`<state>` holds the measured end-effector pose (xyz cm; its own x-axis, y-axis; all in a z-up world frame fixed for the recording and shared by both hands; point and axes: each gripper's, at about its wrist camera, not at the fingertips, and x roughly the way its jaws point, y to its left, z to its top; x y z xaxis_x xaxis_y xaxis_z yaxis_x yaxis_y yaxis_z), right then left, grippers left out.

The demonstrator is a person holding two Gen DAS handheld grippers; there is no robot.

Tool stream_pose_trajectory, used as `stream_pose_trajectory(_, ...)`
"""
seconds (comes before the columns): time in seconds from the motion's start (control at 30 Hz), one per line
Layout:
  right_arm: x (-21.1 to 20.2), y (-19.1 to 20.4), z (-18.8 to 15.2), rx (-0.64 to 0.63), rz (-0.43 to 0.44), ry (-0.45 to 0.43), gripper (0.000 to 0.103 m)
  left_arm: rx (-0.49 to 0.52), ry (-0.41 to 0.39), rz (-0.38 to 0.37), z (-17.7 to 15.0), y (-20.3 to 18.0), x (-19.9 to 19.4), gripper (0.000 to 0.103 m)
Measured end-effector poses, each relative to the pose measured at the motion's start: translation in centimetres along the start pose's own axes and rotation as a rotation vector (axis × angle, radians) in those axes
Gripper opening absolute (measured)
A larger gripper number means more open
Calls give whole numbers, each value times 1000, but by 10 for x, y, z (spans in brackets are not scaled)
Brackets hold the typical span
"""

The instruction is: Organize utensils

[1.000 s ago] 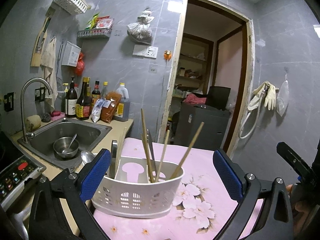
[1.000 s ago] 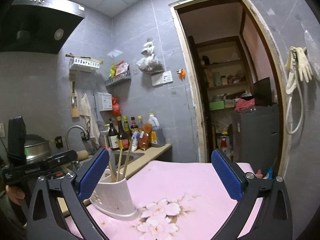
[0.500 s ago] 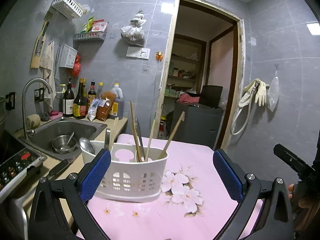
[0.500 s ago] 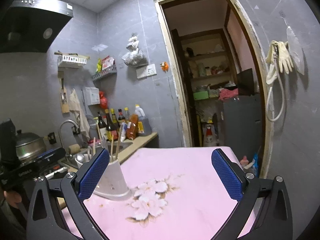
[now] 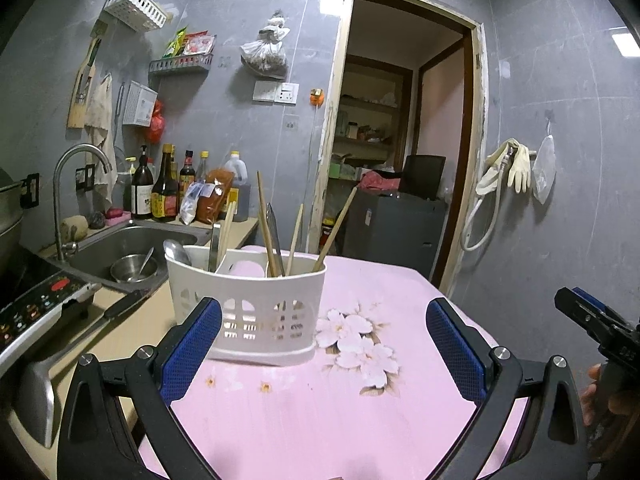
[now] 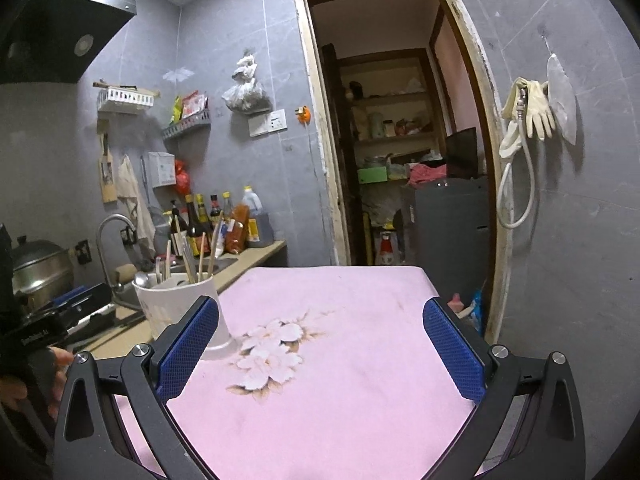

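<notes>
Standing on the pink cloth (image 5: 320, 420) is a white caddy (image 5: 256, 308) with holes in its front. It sits at the left edge of the table, right next to the counter (image 5: 132, 332). Chopsticks (image 5: 266, 228) poke up out of the caddy and lean different ways. A spoon (image 5: 176, 250) rests in its left part, with its bowl end up. A flat metal piece, maybe a knife, stands with the chopsticks, but it is hard to tell.

The left gripper (image 5: 324, 344) is wide apart and holds nothing. Its left blue pad is in front of the caddy's lower left corner; if they touch, I cannot tell. The right gripper (image 6: 320, 344) is also wide apart and empty. It hangs over the cloth, above the flower print (image 6: 272, 352). From this side the caddy (image 6: 180, 300) is at the left, past the left blue pad.

A hand (image 6: 24, 384) holds the left gripper's handle at the far left of the right view. To the left of the table is a sink (image 5: 132, 244) with a small metal bowl (image 5: 130, 268) in it. Bottles (image 5: 160, 188) stand in a row behind the sink. A big knife (image 5: 80, 344) lies on the counter.
</notes>
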<state>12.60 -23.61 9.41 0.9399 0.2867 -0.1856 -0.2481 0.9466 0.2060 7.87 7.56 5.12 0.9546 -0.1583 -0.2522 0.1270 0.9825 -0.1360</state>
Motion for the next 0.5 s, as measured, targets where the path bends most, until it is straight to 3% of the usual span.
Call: stream_pose_trajectory(0.5, -25, 4, -26, -38, -94, 22, 103, 18, 26, 65, -31, -10, -17, 100)
